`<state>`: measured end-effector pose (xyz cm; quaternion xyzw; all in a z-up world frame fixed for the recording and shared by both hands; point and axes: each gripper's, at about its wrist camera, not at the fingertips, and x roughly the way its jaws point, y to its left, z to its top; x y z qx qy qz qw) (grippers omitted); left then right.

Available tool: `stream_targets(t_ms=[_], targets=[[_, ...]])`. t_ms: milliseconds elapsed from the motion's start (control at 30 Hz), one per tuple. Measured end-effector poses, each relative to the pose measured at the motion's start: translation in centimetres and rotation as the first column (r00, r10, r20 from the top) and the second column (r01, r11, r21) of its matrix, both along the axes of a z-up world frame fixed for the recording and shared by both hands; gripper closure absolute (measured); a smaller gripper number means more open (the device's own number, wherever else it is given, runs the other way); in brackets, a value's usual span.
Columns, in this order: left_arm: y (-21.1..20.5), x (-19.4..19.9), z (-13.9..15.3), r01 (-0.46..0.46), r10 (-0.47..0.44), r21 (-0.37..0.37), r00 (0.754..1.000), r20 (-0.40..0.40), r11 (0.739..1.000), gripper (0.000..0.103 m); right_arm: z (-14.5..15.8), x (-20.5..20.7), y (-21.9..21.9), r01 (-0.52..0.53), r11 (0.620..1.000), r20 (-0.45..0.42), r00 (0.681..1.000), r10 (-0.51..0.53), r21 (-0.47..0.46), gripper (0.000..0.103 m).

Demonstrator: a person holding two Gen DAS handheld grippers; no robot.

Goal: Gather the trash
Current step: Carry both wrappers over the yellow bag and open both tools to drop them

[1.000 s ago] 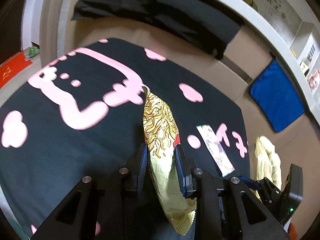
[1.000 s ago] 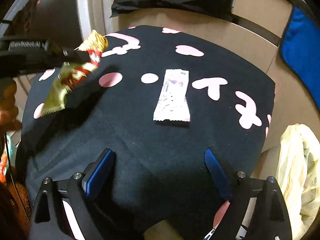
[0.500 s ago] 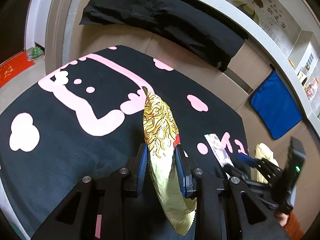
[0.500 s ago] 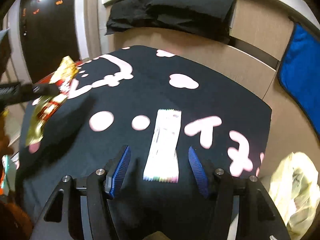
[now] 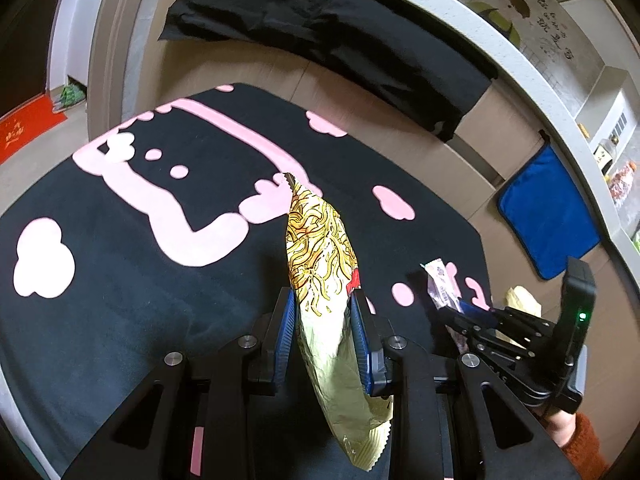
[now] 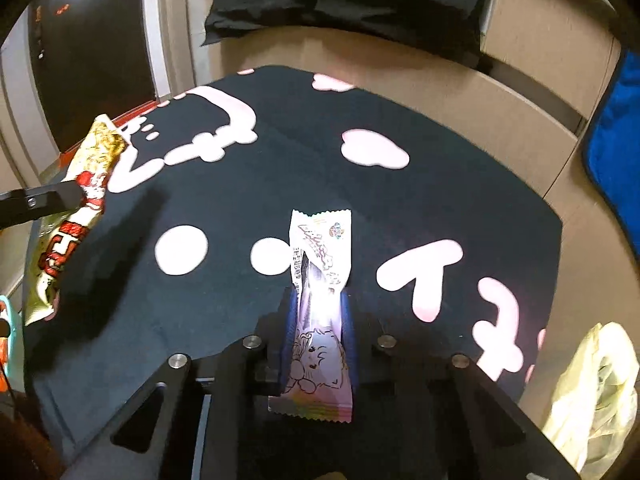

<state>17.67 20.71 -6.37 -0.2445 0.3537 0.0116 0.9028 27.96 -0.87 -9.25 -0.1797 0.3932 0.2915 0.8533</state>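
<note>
A gold noodle-snack wrapper stands upright between the blue pads of my left gripper, which is shut on it above the black cloth with pink shapes. The same wrapper shows at the left of the right wrist view. A white and pink candy wrapper is pinched and creased between the pads of my right gripper, whose jaws are closing on it. Its far end lifts off the cloth. In the left wrist view the right gripper holds this wrapper at the right.
A pale yellow plastic bag hangs off the cloth's right edge. A blue mat hangs on the beige cabinet front behind. A black fabric drapes over the counter edge. A hand in an orange sleeve holds the right gripper.
My right gripper moved forward over the candy wrapper and its jaws went from wide open to pinched on it. The left gripper kept its hold on the gold wrapper.
</note>
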Motion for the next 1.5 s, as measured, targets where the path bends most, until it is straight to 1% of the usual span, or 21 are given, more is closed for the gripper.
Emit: stream_targets(t_ms=[133, 267, 367, 500, 667, 800, 867, 933, 1000, 1033, 1133, 1233, 1367, 1500], targets=[[-1.0, -0.4, 1.2, 0.016, -0.016, 0.018, 1.0, 0.016, 1.0, 0.075, 2.0, -1.2, -0.9, 0.001, 0.999, 0.038, 0.999, -0.002, 0.032, 0.084], [-2.7, -0.8, 3.0, 0.037, -0.04, 0.06, 0.998, 0.045, 0.997, 0.074, 4.5, -2.6, -2.7, 0.015, 0.997, 0.077, 0.997, -0.021, 0.078, 0.084], [-4.6, -1.1, 4.6, 0.059, -0.068, 0.11, 0.995, 0.076, 0.992, 0.075, 6.0, -3.3, -4.4, 0.038, 0.993, 0.1, 0.994, -0.049, 0.111, 0.084], [-8.0, -1.1, 6.9, 0.112, -0.133, 0.174, 0.984, 0.118, 0.978, 0.075, 8.6, -4.3, -7.8, 0.081, 0.981, 0.136, 0.985, -0.105, 0.177, 0.084], [-13.2, -0.8, 9.7, 0.185, -0.234, 0.252, 0.956, 0.177, 0.95, 0.075, 11.4, -5.6, -12.6, 0.143, 0.957, 0.178, 0.965, -0.191, 0.254, 0.084], [-17.3, 0.0, 11.1, 0.251, -0.312, 0.279, 0.929, 0.201, 0.927, 0.075, 13.0, -6.6, -16.9, 0.206, 0.935, 0.212, 0.939, -0.272, 0.289, 0.084], [-19.7, 0.5, 11.5, 0.296, -0.361, 0.29, 0.909, 0.206, 0.91, 0.074, 13.6, -6.9, -19.1, 0.237, 0.921, 0.219, 0.925, -0.311, 0.308, 0.084], [-21.8, 1.0, 11.7, 0.334, -0.402, 0.296, 0.891, 0.211, 0.895, 0.075, 13.9, -7.2, -21.2, 0.267, 0.907, 0.219, 0.912, -0.347, 0.326, 0.084], [-24.2, 1.8, 11.7, 0.384, -0.448, 0.285, 0.869, 0.212, 0.879, 0.075, 14.1, -7.5, -23.3, 0.297, 0.89, 0.216, 0.898, -0.383, 0.346, 0.084], [-25.0, 2.1, 11.7, 0.399, -0.461, 0.278, 0.862, 0.212, 0.874, 0.074, 14.1, -7.6, -24.1, 0.31, 0.883, 0.214, 0.892, -0.398, 0.352, 0.084], [-28.1, 3.4, 11.3, 0.454, -0.51, 0.261, 0.832, 0.219, 0.852, 0.074, 14.1, -7.8, -26.9, 0.359, 0.859, 0.213, 0.866, -0.452, 0.366, 0.084], [-30.5, 4.6, 10.5, 0.474, -0.532, 0.273, 0.821, 0.206, 0.837, 0.074, 13.9, -7.8, -29.4, 0.404, 0.835, 0.209, 0.841, -0.5, 0.374, 0.084], [-33.5, 6.3, 8.4, 0.493, -0.545, 0.28, 0.824, 0.154, 0.824, 0.074, 13.1, -7.7, -32.2, 0.458, 0.805, 0.193, 0.812, -0.552, 0.377, 0.083], [-35.5, 7.5, 6.3, 0.509, -0.555, 0.282, 0.825, 0.11, 0.813, 0.074, 12.0, -7.3, -33.8, 0.493, 0.785, 0.175, 0.794, -0.582, 0.376, 0.083]])
